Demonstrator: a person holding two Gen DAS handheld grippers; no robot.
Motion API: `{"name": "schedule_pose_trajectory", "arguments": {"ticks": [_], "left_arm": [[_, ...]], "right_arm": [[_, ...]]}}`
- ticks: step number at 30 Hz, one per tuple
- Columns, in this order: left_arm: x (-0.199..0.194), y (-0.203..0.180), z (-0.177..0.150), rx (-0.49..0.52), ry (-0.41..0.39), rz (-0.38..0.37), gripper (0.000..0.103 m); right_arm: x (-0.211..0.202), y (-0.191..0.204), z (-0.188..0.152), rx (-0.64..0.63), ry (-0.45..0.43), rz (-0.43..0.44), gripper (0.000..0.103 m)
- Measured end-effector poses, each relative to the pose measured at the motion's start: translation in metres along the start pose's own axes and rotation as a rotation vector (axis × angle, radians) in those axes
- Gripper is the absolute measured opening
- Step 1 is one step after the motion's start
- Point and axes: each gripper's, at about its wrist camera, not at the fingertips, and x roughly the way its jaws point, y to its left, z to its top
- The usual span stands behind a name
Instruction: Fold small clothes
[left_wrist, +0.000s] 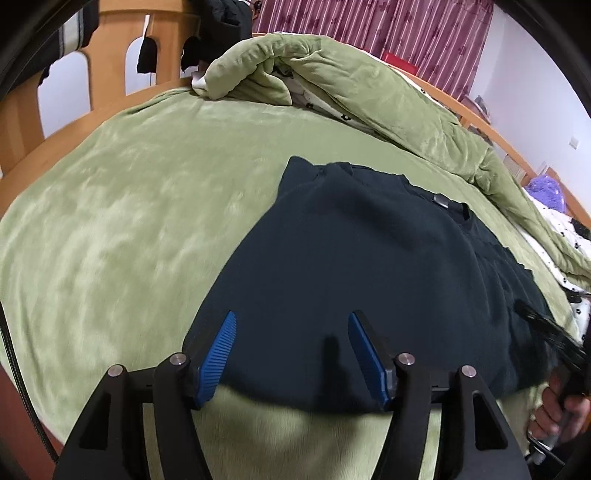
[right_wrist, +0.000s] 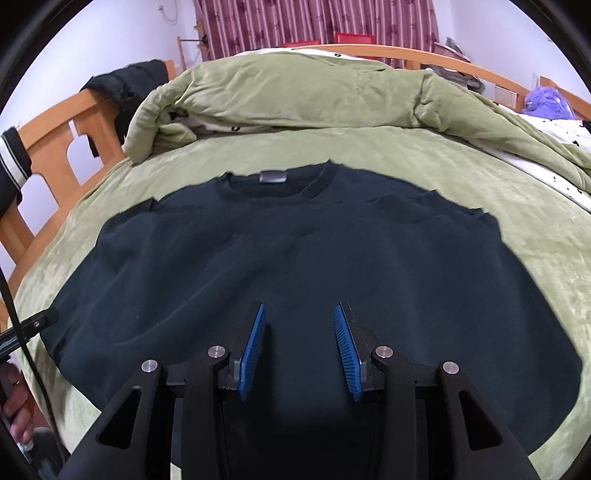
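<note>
A dark navy sweatshirt (right_wrist: 295, 258) lies flat on the green bed cover, collar and grey neck label (right_wrist: 272, 176) at the far end, sleeves folded in. It also shows in the left wrist view (left_wrist: 351, 258). My left gripper (left_wrist: 291, 325) is open, its blue pads over the sweatshirt's near left hem corner, holding nothing. My right gripper (right_wrist: 300, 314) is open over the middle of the near hem, holding nothing. The right gripper's tip shows blurred at the left view's right edge (left_wrist: 546, 332).
A rumpled green quilt (right_wrist: 314, 96) is piled along the far side of the bed. A wooden bed frame (right_wrist: 62, 122) with dark clothes draped on it stands at the left. A purple plush (right_wrist: 546, 101) sits far right. A black cable (right_wrist: 14, 317) hangs at the left.
</note>
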Motion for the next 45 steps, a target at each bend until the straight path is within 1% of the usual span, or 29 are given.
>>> {"name": "schedule_pose_trajectory", "arguments": {"ticks": [2,3,5,8,11,15,18,19,20,21,22,23,26,29,31,33,38,40,41,43,45], "left_arm": [[-0.005,0.003,-0.008,-0.013,0.008,-0.031,0.071],[-0.007,0.006,-0.013,-0.028,0.014,-0.047,0.072],[-0.006,0.009,-0.023,-0.052,0.039,-0.074,0.072],[0.003,0.013,-0.032,-0.100,0.080,-0.115,0.072],[0.014,0.015,-0.031,-0.148,0.089,-0.131,0.072],[0.026,0.019,-0.022,-0.251,0.078,-0.173,0.071],[0.034,0.017,-0.016,-0.288,0.071,-0.170,0.069],[0.036,0.015,-0.014,-0.293,0.064,-0.157,0.066],[0.036,0.014,-0.012,-0.292,0.058,-0.134,0.056],[0.037,0.012,-0.010,-0.289,0.052,-0.114,0.043],[0.037,0.009,-0.007,-0.284,0.043,-0.099,0.038],[0.036,0.008,-0.004,-0.280,0.036,-0.100,0.029],[0.020,-0.009,0.010,-0.230,-0.018,-0.101,0.025],[-0.004,-0.041,0.025,-0.124,-0.096,-0.115,0.023],[-0.020,-0.068,0.034,-0.053,-0.154,-0.152,0.022],[-0.027,-0.089,0.039,-0.018,-0.175,-0.186,0.022],[-0.041,-0.148,0.037,0.079,-0.190,-0.284,0.020],[-0.043,-0.178,0.029,0.145,-0.186,-0.327,0.020],[-0.043,-0.186,0.025,0.165,-0.183,-0.338,0.020],[-0.039,-0.215,0.012,0.225,-0.166,-0.372,0.020],[-0.032,-0.233,0.004,0.259,-0.143,-0.396,0.020]], "right_arm": [[0.009,0.005,-0.004,-0.008,0.007,-0.024,0.043],[0.012,0.007,-0.006,-0.015,0.006,-0.038,0.043],[0.017,0.009,-0.009,-0.033,-0.003,-0.060,0.045],[0.016,0.010,-0.012,-0.038,-0.017,-0.067,0.045],[0.013,0.008,-0.014,-0.048,-0.016,-0.065,0.045],[0.006,0.007,-0.023,-0.058,-0.015,-0.069,0.045],[-0.002,0.009,-0.032,-0.089,-0.013,-0.077,0.045],[-0.006,0.010,-0.035,-0.097,-0.012,-0.076,0.045],[-0.012,0.011,-0.040,-0.106,-0.012,-0.073,0.045],[-0.015,0.010,-0.043,-0.110,-0.013,-0.069,0.045],[-0.020,0.010,-0.046,-0.115,-0.013,-0.064,0.045],[-0.026,0.008,-0.049,-0.119,-0.012,-0.055,0.045],[-0.043,-0.002,-0.051,-0.111,-0.007,-0.041,0.045],[-0.059,-0.018,-0.050,-0.081,-0.015,-0.047,0.045],[-0.070,-0.032,-0.048,-0.060,-0.016,-0.065,0.045],[-0.083,-0.048,-0.047,-0.049,-0.020,-0.085,0.045],[-0.117,-0.092,-0.051,-0.019,-0.052,-0.157,0.045],[-0.127,-0.109,-0.054,0.007,-0.058,-0.178,0.045],[-0.133,-0.118,-0.057,0.023,-0.061,-0.187,0.045],[-0.141,-0.133,-0.062,0.047,-0.064,-0.205,0.045],[-0.151,-0.149,-0.068,0.067,-0.061,-0.228,0.045]]}}
